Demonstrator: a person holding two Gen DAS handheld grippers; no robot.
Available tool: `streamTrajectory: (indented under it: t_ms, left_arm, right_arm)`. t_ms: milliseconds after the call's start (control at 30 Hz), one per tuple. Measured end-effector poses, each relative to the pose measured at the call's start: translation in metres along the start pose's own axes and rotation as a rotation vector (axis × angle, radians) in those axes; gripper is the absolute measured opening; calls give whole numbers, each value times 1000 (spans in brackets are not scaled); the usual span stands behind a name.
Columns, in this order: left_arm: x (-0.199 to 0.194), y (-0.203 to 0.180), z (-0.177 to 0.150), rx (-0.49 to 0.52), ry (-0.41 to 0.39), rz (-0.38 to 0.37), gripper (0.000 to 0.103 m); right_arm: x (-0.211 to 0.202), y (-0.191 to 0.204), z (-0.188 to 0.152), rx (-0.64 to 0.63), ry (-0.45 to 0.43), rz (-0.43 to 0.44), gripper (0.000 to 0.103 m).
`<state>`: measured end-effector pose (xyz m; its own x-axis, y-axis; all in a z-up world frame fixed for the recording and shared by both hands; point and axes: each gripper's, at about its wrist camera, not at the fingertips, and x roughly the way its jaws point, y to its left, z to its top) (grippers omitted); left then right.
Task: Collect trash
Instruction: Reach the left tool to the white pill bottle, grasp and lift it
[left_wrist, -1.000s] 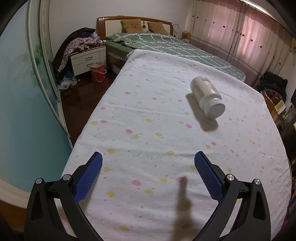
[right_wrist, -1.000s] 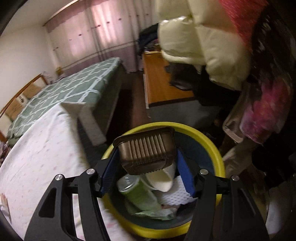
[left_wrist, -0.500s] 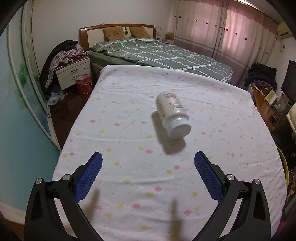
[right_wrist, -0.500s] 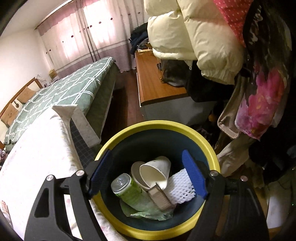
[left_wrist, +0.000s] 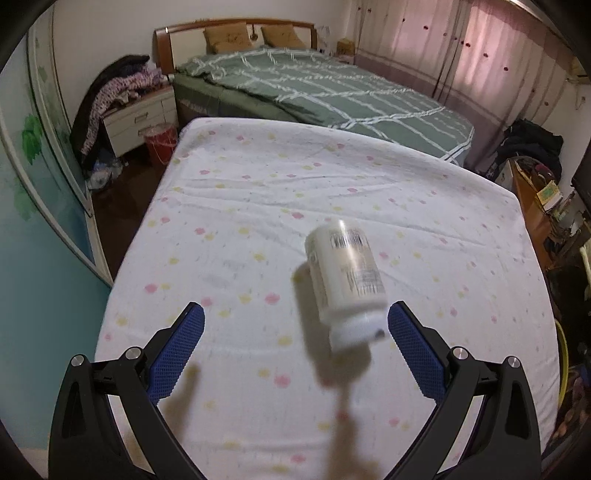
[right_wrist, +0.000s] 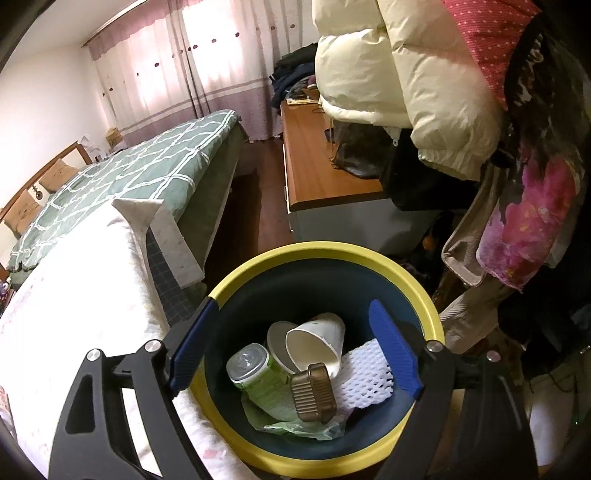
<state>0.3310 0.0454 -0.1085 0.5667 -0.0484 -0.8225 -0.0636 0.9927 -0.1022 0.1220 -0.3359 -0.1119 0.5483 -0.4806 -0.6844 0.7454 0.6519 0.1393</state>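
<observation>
A white plastic bottle (left_wrist: 345, 280) lies on its side on the dotted white sheet (left_wrist: 258, 206), cap toward me. My left gripper (left_wrist: 293, 334) hangs open above the sheet; the bottle's cap end sits just inside its right finger, untouched. My right gripper (right_wrist: 293, 349) hovers over the yellow-rimmed dark bin (right_wrist: 325, 248), its jaws still opening with nothing between them. Down in the bin lie a ribbed brown box (right_wrist: 314, 393), a green bottle (right_wrist: 258, 380), paper cups (right_wrist: 317, 345) and white foam netting (right_wrist: 365, 373).
A green-quilted bed (left_wrist: 317, 92) stands beyond the white sheet. A nightstand (left_wrist: 138, 120) piled with clothes and a red bucket (left_wrist: 160, 142) are at the far left. Hanging coats (right_wrist: 406, 74) and a wooden cabinet (right_wrist: 317, 162) crowd the bin's right side.
My left gripper swept toward the white bottle, which now sits close by its right finger. My right gripper opened and the ribbed brown box fell from it into the bin.
</observation>
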Motion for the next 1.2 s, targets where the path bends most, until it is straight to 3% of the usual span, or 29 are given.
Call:
streamTrajectory:
  t_ms: [200,567,733,1000,1200]
  left_arm:
    - [32,-15,25,26,83,-9,89]
    - [58,-28,41,25,146,4,73]
    - [64,-34,43,32,169,-18,56]
    - [44,-52,41,95,102,-10,53]
    - [11,-94,30,173,59,-82,53]
  right_arm:
    - [1,1,1,-3,9,7,79]
    - [4,5,0,-11,26,38,79]
    - [4,5,0,-8,25,53,79]
    - [-7,7,-2,-30,-15,77,79]
    - [-14,4,-6,-70,2,100,79]
